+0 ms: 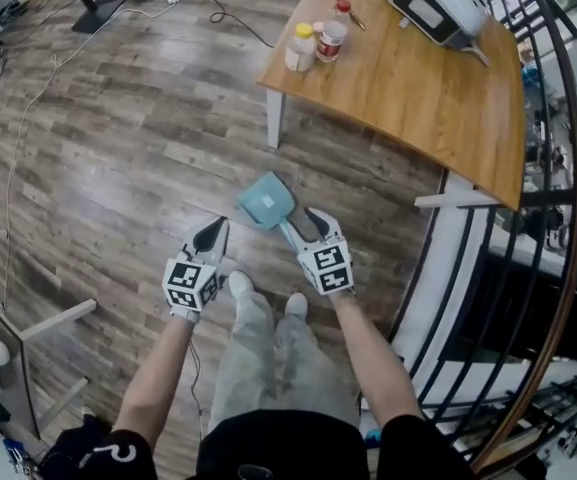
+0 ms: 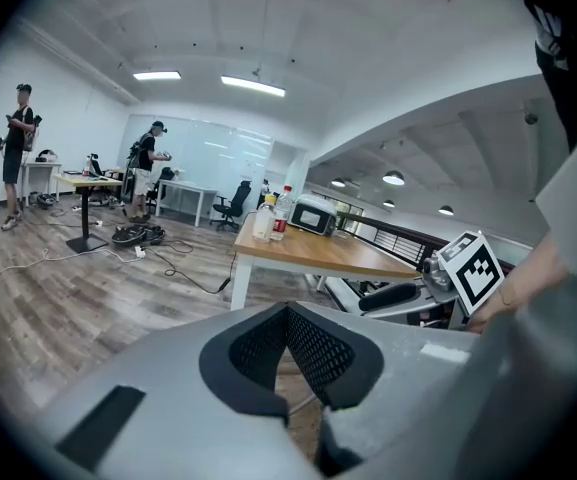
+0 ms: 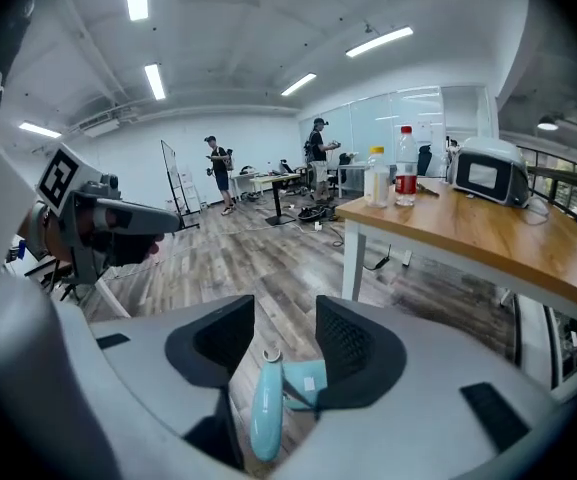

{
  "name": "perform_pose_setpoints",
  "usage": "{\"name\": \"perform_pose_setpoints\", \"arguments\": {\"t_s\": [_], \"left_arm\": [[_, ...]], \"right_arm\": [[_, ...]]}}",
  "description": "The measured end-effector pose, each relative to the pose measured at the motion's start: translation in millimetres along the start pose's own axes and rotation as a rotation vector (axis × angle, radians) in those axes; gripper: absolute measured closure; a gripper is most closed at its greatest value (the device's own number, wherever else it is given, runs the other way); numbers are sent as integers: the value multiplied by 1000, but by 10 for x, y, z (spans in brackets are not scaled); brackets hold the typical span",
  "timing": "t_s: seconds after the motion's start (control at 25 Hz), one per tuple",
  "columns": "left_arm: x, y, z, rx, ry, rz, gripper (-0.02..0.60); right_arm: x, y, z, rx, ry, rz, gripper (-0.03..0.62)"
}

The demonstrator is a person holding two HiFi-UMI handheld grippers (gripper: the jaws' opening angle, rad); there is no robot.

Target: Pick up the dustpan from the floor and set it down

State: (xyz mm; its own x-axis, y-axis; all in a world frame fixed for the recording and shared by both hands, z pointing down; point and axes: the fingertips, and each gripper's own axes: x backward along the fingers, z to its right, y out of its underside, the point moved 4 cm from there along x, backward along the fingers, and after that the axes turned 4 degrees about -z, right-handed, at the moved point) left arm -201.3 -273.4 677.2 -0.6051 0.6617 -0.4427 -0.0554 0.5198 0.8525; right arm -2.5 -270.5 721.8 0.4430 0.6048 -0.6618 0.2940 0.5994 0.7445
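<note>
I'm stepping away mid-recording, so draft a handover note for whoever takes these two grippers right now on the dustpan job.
Left gripper: fingers shut, empty.
Right gripper: fingers open around the handle, not gripping it.
Dustpan: lying on the wood floor, ahead of the person's feet, near the table.
Done: unclear; the pictures don't show whether it was already lifted and set down.
Left: if not, close on the handle, lift, set it down.

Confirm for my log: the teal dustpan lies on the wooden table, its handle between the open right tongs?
No. The head view shows the teal dustpan on the floor near the wooden table, not on it; its handle is between the open right tongs.
</note>
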Motion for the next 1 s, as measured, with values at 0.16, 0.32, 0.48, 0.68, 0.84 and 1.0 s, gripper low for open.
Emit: {"name": "perform_pose_setpoints", "arguments": {"t_s": [0.16, 0.32, 0.48, 0.68, 0.84, 1.0], "left_arm": [[17, 207, -196, 13, -5, -35, 583], [-14, 462, -400, -1, 11, -51, 583], [-112, 704, -541, 38, 9, -55, 583], [-162, 975, -590, 63, 16, -78, 583], [-230, 1052, -628, 65, 23, -87, 583], [-261, 1067, -657, 67, 26, -85, 583]], "right_arm": [[-291, 323, -96, 4, -10, -69, 365], [-585, 588, -188, 38, -10, -136, 342], [-822, 772, -196, 29, -2, -183, 338], [-1005, 1001, -186, 8, 26, -244, 338], [-1086, 1070, -173, 39, 71, -293, 353], [-1125, 1156, -161, 51, 103, -363, 437]]}}
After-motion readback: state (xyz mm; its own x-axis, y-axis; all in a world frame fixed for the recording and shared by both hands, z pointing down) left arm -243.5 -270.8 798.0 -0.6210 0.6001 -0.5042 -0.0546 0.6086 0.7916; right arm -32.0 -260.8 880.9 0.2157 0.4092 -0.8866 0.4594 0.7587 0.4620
